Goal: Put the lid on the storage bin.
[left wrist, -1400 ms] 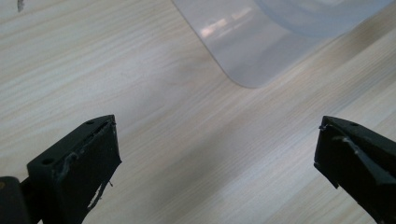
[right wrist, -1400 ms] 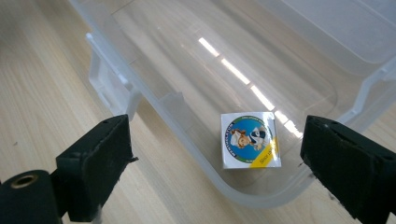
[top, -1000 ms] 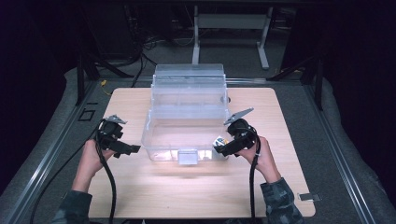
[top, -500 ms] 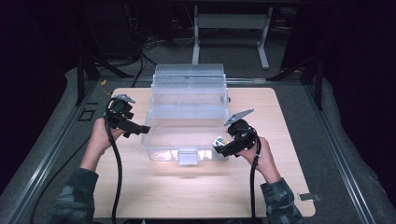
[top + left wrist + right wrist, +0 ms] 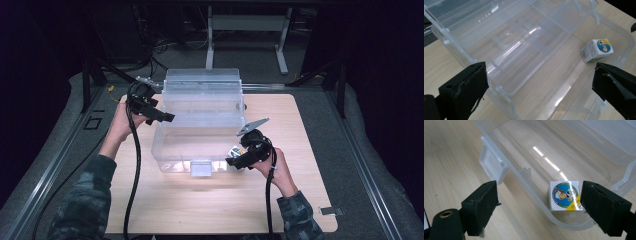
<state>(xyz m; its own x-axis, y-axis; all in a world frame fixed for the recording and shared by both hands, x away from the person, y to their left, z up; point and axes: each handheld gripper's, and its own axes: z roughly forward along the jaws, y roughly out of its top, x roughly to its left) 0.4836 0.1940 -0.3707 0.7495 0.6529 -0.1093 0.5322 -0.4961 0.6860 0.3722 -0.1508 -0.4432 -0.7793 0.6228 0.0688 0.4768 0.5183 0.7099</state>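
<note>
A clear plastic box (image 5: 200, 125) stands open on the wooden table, its lid tilted up at the back. A small white carton (image 5: 565, 196) with a cartoon picture lies inside the box's front right corner, also seen in the left gripper view as the carton (image 5: 596, 50). My left gripper (image 5: 162, 116) is open at the box's left wall near the back, jaws wide over the interior (image 5: 536, 75). My right gripper (image 5: 232, 162) is open at the box's front right corner, its jaws spread on either side of the rim (image 5: 529, 192) and the carton.
The wooden table top (image 5: 300, 140) has dark padded mats around it. A latch tab (image 5: 201, 167) sticks out at the box's front. A metal stand (image 5: 245, 30) is on the floor behind the table. Black cables trail from both grippers.
My left gripper has risen from the box's front left corner to its left wall near the back. The right gripper has stayed at the front right corner.
</note>
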